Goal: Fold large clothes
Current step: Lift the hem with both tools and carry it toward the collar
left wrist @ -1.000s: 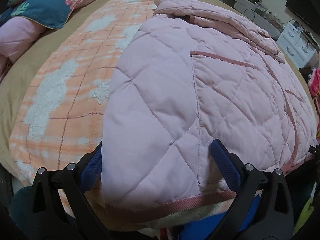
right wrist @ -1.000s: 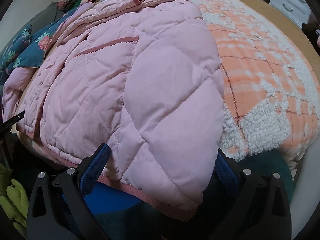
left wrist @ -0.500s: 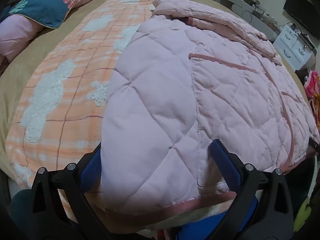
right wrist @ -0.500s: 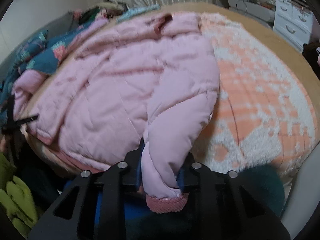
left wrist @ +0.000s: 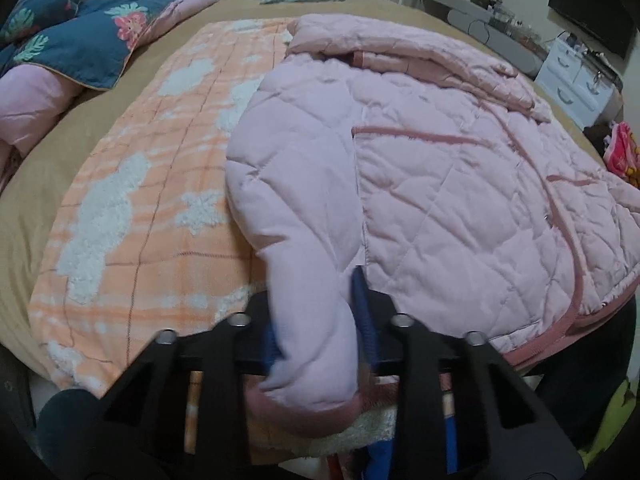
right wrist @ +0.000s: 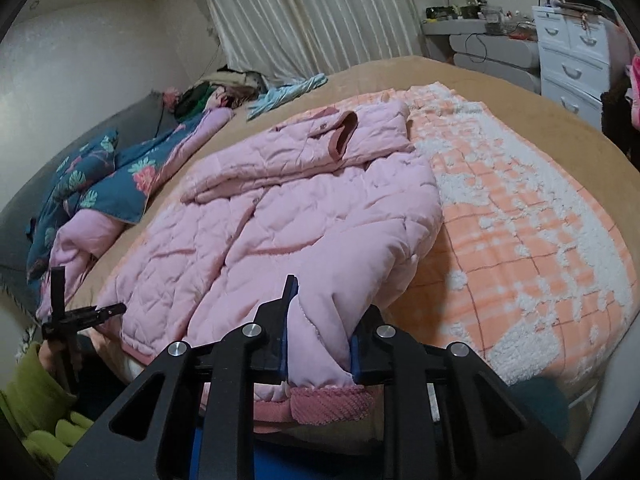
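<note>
A pink quilted jacket [left wrist: 460,200] lies spread on an orange-and-white blanket [left wrist: 140,220] on the bed. My left gripper [left wrist: 316,320] is at the jacket's near hem corner. Its jaws are closing, and the blue pads pinch a bunched fold of the fabric. In the right wrist view the same jacket [right wrist: 300,220] runs away from me. My right gripper [right wrist: 320,320] is closing too, pads pressed on the other hem corner, with the ribbed pink trim [right wrist: 332,404] hanging below. That corner is lifted a little off the bed.
A blue floral quilt [left wrist: 80,40] with pink lining is heaped at the far left of the bed. White drawers [right wrist: 572,60] and a cluttered shelf stand beyond the bed. A green sleeve [right wrist: 28,392] shows at the lower left.
Both grippers went from wide open around the hem to pinching it, the right first, then the left. The right gripper has risen and tilted up, pulling its corner with it.
</note>
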A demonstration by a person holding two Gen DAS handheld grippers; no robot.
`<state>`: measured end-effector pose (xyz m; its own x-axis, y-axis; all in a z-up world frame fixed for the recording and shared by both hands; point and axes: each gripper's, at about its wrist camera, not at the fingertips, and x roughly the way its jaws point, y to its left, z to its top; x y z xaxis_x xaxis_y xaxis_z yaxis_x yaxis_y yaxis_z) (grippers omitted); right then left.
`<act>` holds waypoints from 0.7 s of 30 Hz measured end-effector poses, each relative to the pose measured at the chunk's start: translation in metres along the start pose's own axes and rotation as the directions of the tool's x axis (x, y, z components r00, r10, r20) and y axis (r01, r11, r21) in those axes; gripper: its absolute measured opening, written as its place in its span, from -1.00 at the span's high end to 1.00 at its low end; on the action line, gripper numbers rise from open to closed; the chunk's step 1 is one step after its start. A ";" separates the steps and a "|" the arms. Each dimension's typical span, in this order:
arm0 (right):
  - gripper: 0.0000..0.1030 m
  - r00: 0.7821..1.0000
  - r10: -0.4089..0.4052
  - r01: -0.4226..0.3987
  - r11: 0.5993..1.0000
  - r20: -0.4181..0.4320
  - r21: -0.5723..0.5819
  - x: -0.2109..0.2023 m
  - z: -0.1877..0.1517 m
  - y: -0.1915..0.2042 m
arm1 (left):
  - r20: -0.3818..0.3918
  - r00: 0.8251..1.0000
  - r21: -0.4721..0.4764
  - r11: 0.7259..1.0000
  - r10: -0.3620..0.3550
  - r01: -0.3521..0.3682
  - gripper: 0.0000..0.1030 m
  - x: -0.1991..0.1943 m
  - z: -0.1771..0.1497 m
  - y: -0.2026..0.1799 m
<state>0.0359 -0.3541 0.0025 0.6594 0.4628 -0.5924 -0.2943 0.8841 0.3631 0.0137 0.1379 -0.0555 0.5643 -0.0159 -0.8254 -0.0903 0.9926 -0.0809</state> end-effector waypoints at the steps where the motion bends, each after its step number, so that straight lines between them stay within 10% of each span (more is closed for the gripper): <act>1: 0.62 1.000 0.005 -0.005 1.000 0.006 0.008 -0.001 0.002 0.000 | 0.015 1.000 0.001 1.000 -0.005 0.005 0.75 -0.004 0.002 0.000; 21: 0.63 0.992 0.075 -0.079 0.996 0.106 0.034 -0.009 0.067 0.011 | 0.219 0.974 0.026 0.998 -0.060 0.056 0.81 -0.052 0.069 -0.021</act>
<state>0.0734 -0.3527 0.0602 0.7049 0.5182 -0.4843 -0.3218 0.8421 0.4327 0.0426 0.1263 0.0280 0.7347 -0.0486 -0.6767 -0.0377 0.9930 -0.1123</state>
